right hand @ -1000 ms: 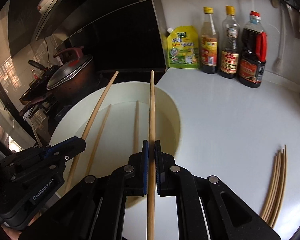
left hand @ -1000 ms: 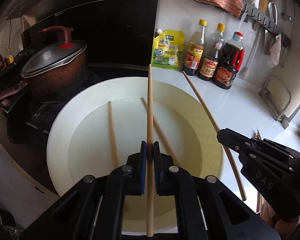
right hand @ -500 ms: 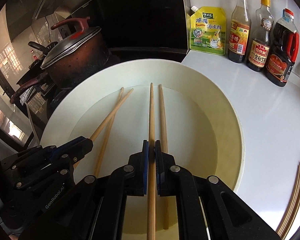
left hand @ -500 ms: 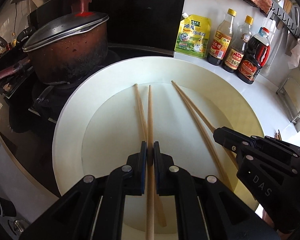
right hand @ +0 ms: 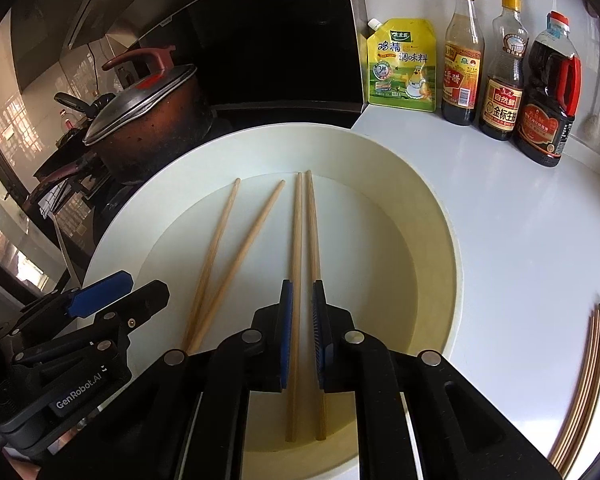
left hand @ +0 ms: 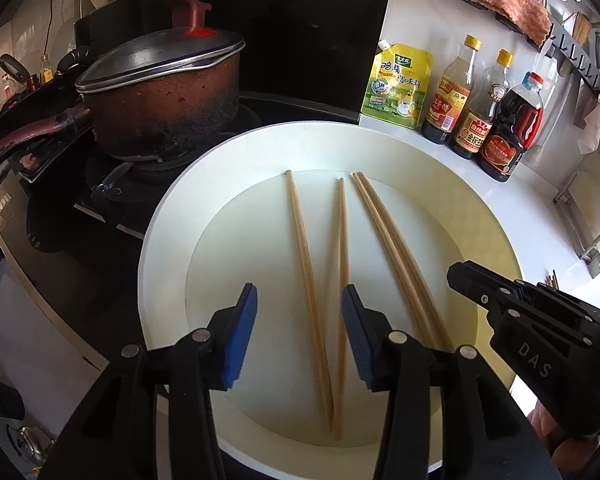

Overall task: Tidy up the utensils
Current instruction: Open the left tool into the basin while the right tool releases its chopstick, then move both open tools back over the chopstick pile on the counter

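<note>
1. The left gripper stood at the bottom centre of its own view with its blue-padded jaws opening and set well apart; two chopsticks lay between them on the floor of the white bowl, touching neither pad and meeting in a narrow V at their near ends.
2. The right gripper sat at the bottom centre of its view, its jaws parted only by a narrow gap. One chopstick ran between the pads and another chopstick lay just beside it. Whether the pads pressed on the stick could not be told for certain; a sliver of space showed on each side.
3. The side of the left gripper, lower left of the right view, read "GenRobot.AI". The side of the right gripper, lower right of the left view, read "DAS".
4. A yellow seasoning pouch printed with Chinese characters and a "3" badge stood at the upper right, beside three sauce bottles with Chinese labels.
5. More chopsticks lay on the white counter at the right edge.
6. A lidded pot sat at the upper left.
</note>
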Demonstrator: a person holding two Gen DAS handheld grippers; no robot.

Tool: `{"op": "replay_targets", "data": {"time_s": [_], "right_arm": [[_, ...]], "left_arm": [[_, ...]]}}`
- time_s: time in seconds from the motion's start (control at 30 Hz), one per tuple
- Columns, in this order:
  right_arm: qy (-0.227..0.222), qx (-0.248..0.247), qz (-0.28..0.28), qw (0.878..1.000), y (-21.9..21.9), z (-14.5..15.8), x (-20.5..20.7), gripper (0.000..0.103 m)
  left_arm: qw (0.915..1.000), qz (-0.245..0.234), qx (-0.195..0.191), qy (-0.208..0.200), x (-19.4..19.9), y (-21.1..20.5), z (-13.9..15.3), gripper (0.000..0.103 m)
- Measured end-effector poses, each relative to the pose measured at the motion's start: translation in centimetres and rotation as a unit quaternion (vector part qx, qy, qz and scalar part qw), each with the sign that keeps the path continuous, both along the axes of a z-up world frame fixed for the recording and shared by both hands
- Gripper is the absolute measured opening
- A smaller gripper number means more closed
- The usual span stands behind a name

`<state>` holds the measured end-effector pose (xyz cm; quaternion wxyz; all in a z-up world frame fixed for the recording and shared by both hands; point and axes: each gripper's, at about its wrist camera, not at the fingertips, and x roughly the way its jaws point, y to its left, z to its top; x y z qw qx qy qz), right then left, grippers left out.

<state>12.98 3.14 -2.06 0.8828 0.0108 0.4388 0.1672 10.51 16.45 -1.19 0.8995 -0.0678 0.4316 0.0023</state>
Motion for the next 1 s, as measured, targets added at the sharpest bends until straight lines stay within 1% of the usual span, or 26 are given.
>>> {"op": "replay_targets", "data": {"time_s": [0.07,0.27,0.33,0.4,0.47,0.57,0.63,0.67,0.83,1.0], "right_arm": [[-0.003,-0.002,-0.002,1.000,-0.3,0.1,-0.5,0.009],[-0.018,0.008,-0.012,1.000,-1.4,0.8,-2.2,0.010],[-0.023,0.011,-0.016,1.000,-1.9,1.1,-2.7,0.012],[-0.027,0.013,-0.020,0.999,-2.4,1.3,-3.3,0.016],[-0.031,0.018,-0.023,0.999,-3.0,1.5,-3.8,0.017],[-0.036,0.023,-0.029,0.999,-4.0,1.9,-4.6,0.017],[-0.040,0.024,-0.034,0.998,-4.8,2.1,-5.1,0.021],[-0.042,0.023,-0.036,0.998,-5.2,2.3,-5.4,0.025],[-0.052,0.017,-0.059,0.997,-7.8,2.7,-6.8,0.025],[-0.056,0.017,-0.088,0.994,-10.4,2.6,-8.0,0.030]], "left_arm": [[1.0000,0.002,0.002,-0.002,-0.4,0.0,0.2,0.050],[0.9999,0.003,0.009,-0.007,-1.6,-0.4,0.8,0.051],[0.9999,0.002,0.009,-0.008,-2.1,-0.6,0.9,0.052],[0.9999,0.000,0.011,-0.009,-2.5,-0.9,1.1,0.054],[0.9998,-0.005,0.013,-0.012,-2.9,-1.4,1.3,0.055],[0.9997,-0.012,0.014,-0.016,-3.4,-2.3,1.6,0.057],[0.9996,-0.018,0.011,-0.021,-3.9,-3.1,1.9,0.058],[0.9995,-0.022,0.011,-0.023,-4.0,-3.6,2.1,0.058],[0.9985,-0.043,0.009,-0.031,-4.6,-6.0,2.6,0.060],[0.9971,-0.068,0.009,-0.032,-5.1,-8.4,2.7,0.060]]}}
